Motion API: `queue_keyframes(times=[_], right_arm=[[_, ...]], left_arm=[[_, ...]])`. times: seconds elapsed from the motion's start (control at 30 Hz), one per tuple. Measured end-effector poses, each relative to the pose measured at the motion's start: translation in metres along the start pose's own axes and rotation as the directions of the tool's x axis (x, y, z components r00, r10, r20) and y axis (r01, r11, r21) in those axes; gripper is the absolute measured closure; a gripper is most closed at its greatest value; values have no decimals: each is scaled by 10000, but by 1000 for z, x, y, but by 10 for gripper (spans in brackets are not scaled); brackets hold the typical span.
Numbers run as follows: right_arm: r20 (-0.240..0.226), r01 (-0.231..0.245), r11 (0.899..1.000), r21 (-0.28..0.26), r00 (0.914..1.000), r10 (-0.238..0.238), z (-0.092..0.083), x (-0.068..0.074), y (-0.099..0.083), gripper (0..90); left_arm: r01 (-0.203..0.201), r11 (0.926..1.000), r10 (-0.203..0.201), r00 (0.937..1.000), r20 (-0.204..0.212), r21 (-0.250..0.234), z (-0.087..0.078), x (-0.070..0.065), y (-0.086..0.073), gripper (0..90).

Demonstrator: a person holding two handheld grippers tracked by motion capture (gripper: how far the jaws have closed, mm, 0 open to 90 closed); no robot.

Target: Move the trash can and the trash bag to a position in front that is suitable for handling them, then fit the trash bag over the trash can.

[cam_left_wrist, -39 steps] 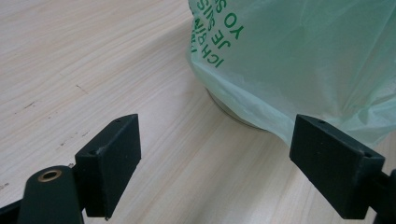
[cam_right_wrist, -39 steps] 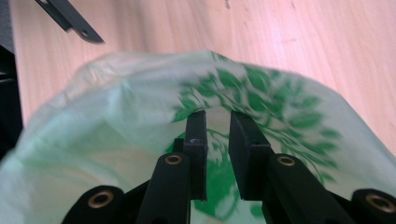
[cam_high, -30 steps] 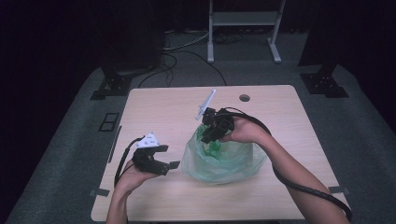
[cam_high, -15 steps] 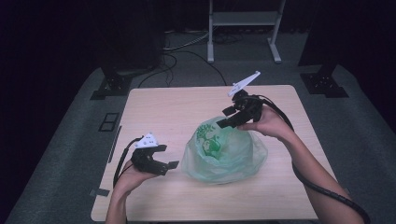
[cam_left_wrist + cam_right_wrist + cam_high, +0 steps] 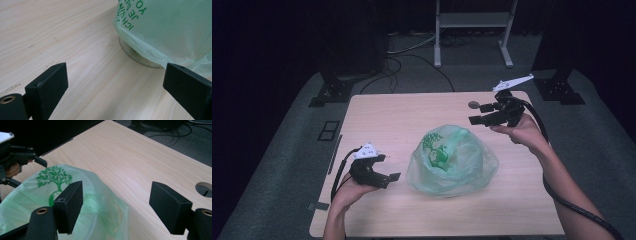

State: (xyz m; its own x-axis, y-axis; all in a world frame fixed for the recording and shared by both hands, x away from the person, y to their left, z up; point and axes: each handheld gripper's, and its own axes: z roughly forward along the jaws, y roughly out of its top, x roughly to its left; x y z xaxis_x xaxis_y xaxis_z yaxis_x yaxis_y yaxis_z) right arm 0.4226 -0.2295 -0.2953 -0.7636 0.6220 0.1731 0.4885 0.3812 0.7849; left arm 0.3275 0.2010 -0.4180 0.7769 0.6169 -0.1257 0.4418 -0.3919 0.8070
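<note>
Green bag [image 5: 452,162] sat mid-bench [image 5: 412,120], tree print facing up, left tongs [image 5: 384,167] wide and empty just beside its left edge, right tongs [image 5: 482,114] wide, empty, raised beyond the bag near a cable hole [image 5: 473,105]

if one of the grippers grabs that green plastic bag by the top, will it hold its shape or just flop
The green plastic bag would probably flop: its thin, translucent film lies crumpled and slumped on the table. It looks light, so a push may slide it. Something round seems to sit under it in the left gripper view, which might add weight.
</note>
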Motion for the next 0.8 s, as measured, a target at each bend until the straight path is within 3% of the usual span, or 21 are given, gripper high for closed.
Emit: queue_keyframes(times=[0.13, 0.8], right_arm=[[85, -395, 9992, -59, 9992, 396, 0, -10, -10, 265], [411, -993, 9949, -195, 9941, 1000, -1, -25, -48, 266]], left_arm=[[44, 10000, -44, 10000, 39, 8, 1, -2, 0, 48], [15, 9999, -15, 10000, -26, 113, 0, -5, -1, 48]])
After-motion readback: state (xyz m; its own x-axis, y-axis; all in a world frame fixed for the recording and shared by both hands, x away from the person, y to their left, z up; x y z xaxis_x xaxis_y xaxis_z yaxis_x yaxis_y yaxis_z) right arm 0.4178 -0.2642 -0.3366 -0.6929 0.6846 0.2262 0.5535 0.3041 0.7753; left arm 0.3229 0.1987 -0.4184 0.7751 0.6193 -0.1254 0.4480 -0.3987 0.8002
